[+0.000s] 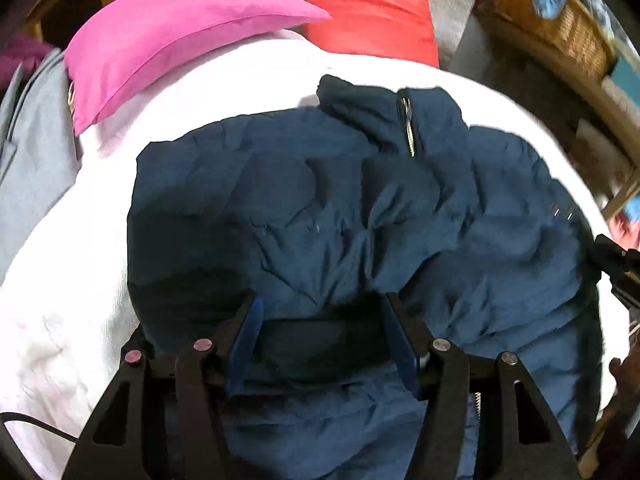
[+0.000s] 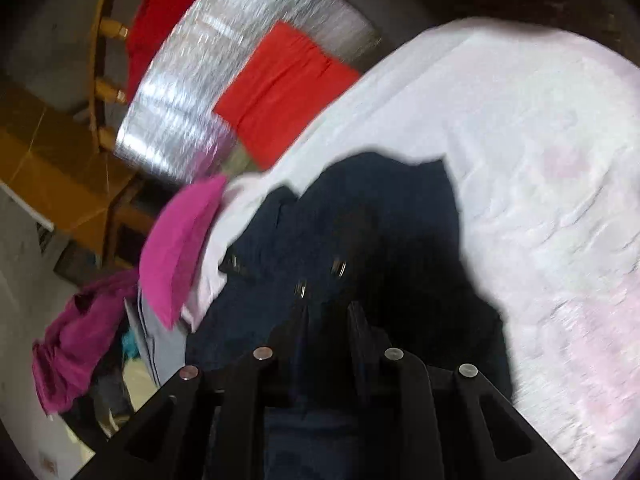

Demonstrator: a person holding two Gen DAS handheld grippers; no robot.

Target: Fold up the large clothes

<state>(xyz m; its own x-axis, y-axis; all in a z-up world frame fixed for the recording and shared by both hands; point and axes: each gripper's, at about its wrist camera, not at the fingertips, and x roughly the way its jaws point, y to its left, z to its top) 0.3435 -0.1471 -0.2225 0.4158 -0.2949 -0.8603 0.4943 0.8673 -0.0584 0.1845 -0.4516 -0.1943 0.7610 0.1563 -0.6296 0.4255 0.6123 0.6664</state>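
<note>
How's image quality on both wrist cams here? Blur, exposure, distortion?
Left wrist: mostly sharp, the zipper on the navy jacket reads clearly; slight smear at the wicker basket; strong fisheye bending of the white sheet. Right wrist: heavy motion blur, streaked silver mat, jacket crushed to near black by the right gripper, sheet near overexposed.

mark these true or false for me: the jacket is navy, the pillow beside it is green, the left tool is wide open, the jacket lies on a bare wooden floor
1. The jacket is navy. True.
2. The pillow beside it is green. False: it is pink.
3. The left tool is wide open. True: its fingers stand apart over the jacket.
4. The jacket lies on a bare wooden floor. False: it lies on a white sheet.
</note>
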